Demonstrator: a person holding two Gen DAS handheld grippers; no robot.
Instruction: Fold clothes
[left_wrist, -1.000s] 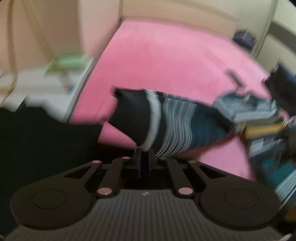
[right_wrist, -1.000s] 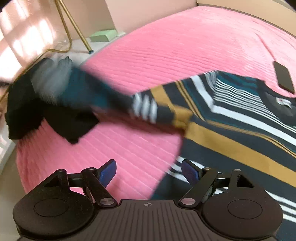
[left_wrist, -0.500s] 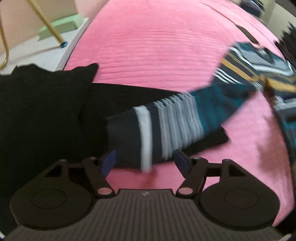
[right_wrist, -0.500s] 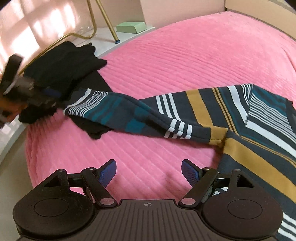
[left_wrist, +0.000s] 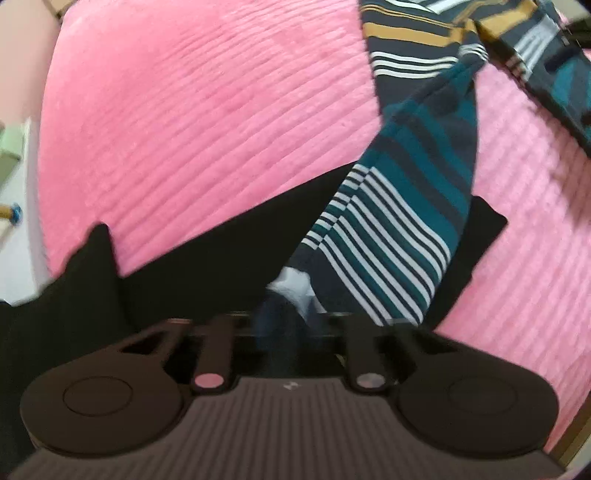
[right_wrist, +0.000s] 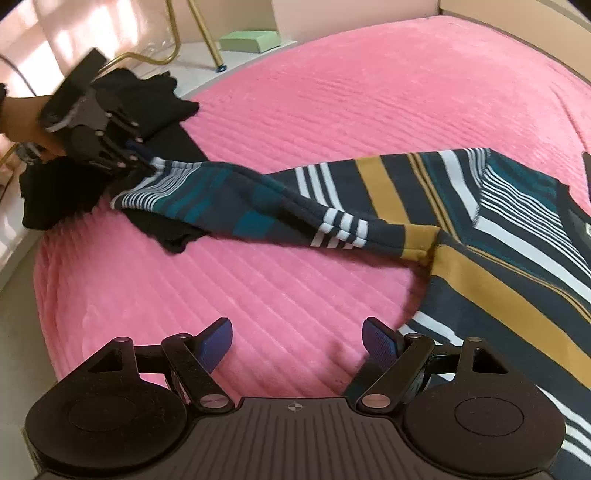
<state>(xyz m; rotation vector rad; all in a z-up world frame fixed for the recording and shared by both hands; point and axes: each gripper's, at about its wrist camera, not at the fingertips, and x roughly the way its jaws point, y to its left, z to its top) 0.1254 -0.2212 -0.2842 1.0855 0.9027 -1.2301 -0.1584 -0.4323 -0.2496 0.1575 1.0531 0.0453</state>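
Over black clothes (right_wrist: 110, 177), left tongs (right_wrist: 142, 162) pinch the sleeve (right_wrist: 258, 206); right tongs (right_wrist: 297, 341) gape.

Left tongs (left_wrist: 290, 325) clamp striped sleeve (left_wrist: 391, 236) cuff over black garment (left_wrist: 207, 266), pink bedspread (left_wrist: 221, 122)

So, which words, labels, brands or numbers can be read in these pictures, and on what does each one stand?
No text can be read.
Small white logo mark on the left hand-held gripper body: a symbol only, blurred.
Small round crosshair mark on the right hand-held gripper body: a symbol only.
Pale neck label on the striped knit sweater: cut off at the edge, unreadable.
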